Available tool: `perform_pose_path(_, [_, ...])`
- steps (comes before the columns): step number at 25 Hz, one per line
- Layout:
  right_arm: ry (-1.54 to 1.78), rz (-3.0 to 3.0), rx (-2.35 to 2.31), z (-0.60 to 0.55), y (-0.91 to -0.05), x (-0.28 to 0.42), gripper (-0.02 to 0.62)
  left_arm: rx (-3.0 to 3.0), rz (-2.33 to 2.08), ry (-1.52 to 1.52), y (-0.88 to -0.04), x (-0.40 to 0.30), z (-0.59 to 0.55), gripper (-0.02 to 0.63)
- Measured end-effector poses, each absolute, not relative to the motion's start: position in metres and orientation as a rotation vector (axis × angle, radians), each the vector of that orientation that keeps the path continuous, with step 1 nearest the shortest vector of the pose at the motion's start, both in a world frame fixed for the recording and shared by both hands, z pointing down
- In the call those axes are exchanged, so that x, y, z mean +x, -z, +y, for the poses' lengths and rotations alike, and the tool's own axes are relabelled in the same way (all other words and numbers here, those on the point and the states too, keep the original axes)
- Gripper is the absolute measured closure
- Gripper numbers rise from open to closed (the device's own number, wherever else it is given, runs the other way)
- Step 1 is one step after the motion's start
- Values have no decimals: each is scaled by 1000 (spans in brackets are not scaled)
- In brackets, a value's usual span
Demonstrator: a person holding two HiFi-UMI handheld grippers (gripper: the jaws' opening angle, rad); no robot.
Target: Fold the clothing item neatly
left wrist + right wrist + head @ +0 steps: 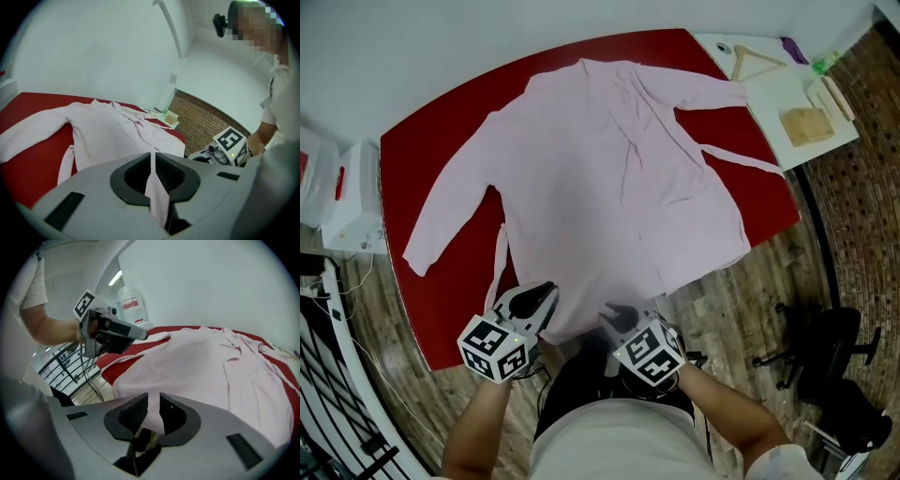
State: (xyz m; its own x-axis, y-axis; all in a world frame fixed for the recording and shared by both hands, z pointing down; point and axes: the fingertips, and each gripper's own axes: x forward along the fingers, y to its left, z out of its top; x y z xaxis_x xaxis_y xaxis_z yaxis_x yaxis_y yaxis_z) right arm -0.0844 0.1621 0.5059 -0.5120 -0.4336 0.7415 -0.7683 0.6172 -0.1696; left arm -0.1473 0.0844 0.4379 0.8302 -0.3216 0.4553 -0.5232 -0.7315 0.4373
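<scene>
Your L gripper [546, 292] & R gripper [619, 314] each clamp the near hem of 1 pink robe [600, 187], overhanging the near edge of the red table [422, 159].

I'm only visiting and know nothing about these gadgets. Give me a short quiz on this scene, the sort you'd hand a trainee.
1. True or false: the pink garment already lies folded in half on the red table.
2. What is the left gripper clamped on? A: the garment's near hem. B: a sleeve cuff. C: a water bottle.
3. In a few words: what does the wooden hanger rest on?

Key: 1 false, the garment is spread open. 2 A. 3 the white board beyond the table's far right corner.
</scene>
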Motion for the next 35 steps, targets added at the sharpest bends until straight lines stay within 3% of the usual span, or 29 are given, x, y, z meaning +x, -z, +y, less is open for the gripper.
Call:
perform_pose_path(4, [-597,-2125,1028,165,-508,-37,520,2468,-589,-456,-430,-114,77,600])
perform_pose_path(19, [-607,-2010,1235,191,-535,75,520,2524,-603,-627,-448,-2,35,595])
perform_pose_path(25, [-598,-1941,1262,197,-561,77,479,2544,-602,-704,-450,22,7,507])
perform_pose_path(35, [-653,-1778,1288,201,-605,70,472,2503,-657,-725,-451,47,-77,457])
